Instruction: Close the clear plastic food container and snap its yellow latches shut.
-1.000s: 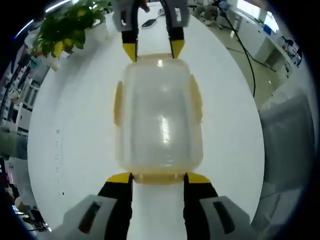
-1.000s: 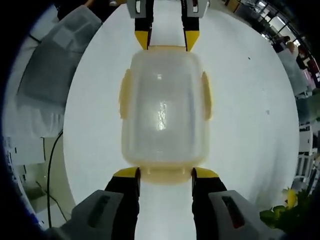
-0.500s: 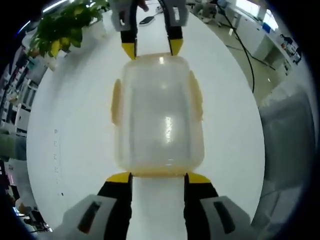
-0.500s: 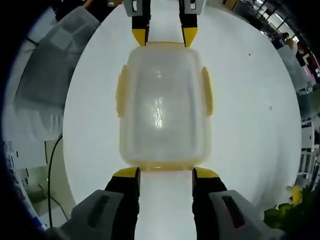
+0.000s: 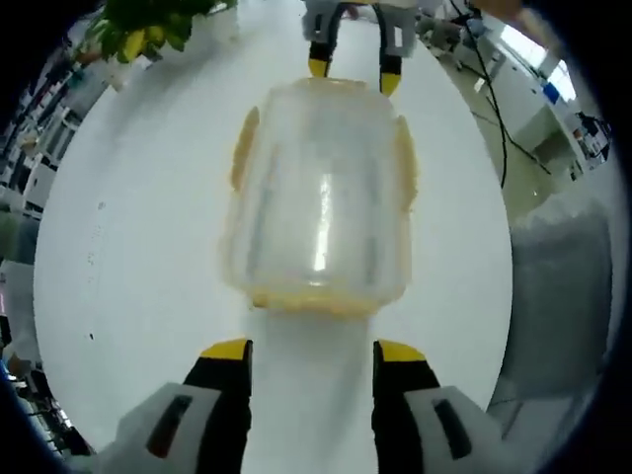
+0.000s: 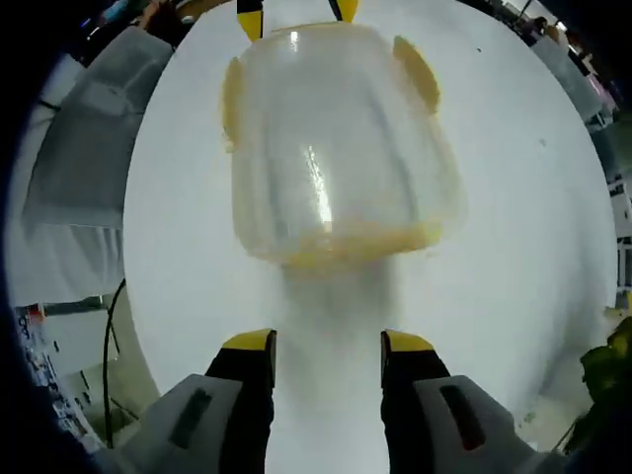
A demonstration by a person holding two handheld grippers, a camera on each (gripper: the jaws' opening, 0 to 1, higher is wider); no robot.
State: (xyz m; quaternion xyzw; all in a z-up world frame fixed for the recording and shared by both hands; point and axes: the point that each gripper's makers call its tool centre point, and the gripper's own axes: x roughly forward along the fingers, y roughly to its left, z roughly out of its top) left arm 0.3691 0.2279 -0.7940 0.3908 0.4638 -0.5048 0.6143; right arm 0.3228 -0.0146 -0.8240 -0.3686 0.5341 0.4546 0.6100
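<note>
In the left gripper view, a clear rectangular plastic food container (image 5: 321,197) with its lid on sits on a round white table (image 5: 128,257), yellow latches (image 5: 244,148) along its long sides. The left gripper (image 5: 311,353) hangs just short of the near end, jaws apart and holding nothing. The right gripper (image 5: 354,76) stands at the far end, jaws parted. A leafy green potted plant (image 5: 148,25) sits at the table's edge.

In the right gripper view, the container (image 6: 336,148) lies ahead of the right gripper (image 6: 327,343), whose jaws are spread and clear of it.
</note>
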